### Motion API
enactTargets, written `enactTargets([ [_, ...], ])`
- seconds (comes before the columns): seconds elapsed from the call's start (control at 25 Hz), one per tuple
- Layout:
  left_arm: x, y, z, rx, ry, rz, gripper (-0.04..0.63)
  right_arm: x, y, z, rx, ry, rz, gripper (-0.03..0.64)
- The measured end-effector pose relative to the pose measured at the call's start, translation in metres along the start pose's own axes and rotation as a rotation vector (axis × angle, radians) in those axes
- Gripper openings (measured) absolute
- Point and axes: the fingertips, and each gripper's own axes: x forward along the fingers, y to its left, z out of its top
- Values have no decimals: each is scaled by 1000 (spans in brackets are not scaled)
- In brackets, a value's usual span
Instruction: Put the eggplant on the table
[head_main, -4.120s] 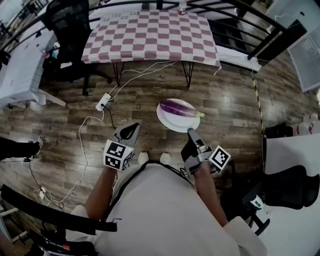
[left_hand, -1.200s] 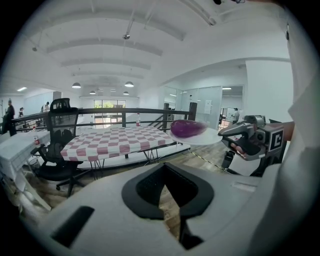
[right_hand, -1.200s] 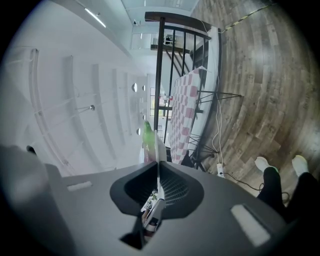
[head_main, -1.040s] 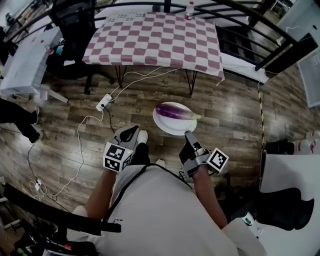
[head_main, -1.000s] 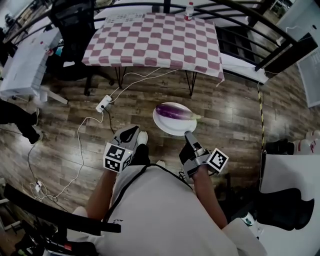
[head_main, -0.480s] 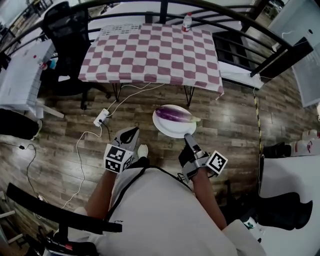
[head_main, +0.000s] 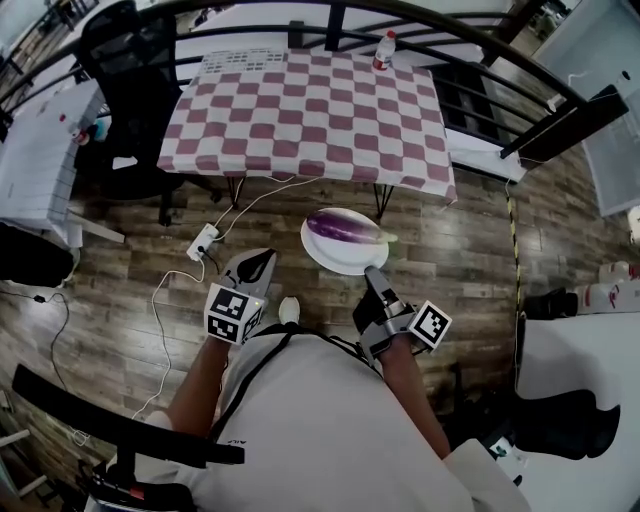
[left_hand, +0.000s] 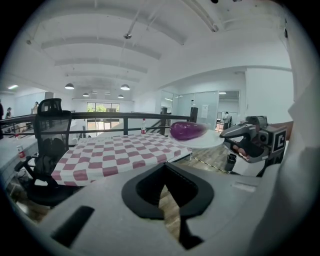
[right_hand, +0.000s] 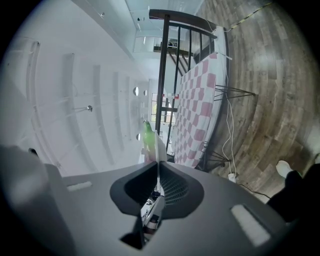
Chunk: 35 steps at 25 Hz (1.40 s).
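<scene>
Two grippers sit low in the head view, and we hold one in each hand. Our right gripper (head_main: 372, 272) pinches the near edge of a white plate (head_main: 330, 262), just right of the middle of the frame. The eggplant (head_main: 343, 226) lies on that plate, up over the wood floor (head_main: 470, 210), near the checked table (head_main: 310, 110) but not on it.

Only the right gripper view shows the pinch up close. There the plate is a thin white line between the closed jaws, with the green stem poking up above.

Our left gripper (head_main: 260, 260) is left of the middle. Its own view shows its jaws together with nothing in them, and the purple eggplant side on, a bit right of the middle.

Only the head view shows the bottle (head_main: 383, 50) at the top edge of the table.
</scene>
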Motion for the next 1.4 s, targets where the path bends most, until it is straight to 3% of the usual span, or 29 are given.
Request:
enactTargets([
  [0.84, 19, 94, 11, -8, 6, -15, 5, 93, 10, -2, -9, -23, -6, 23],
  [1.4, 24, 103, 9, -26, 9, -25, 5, 111, 13, -4, 7, -11, -6, 23],
])
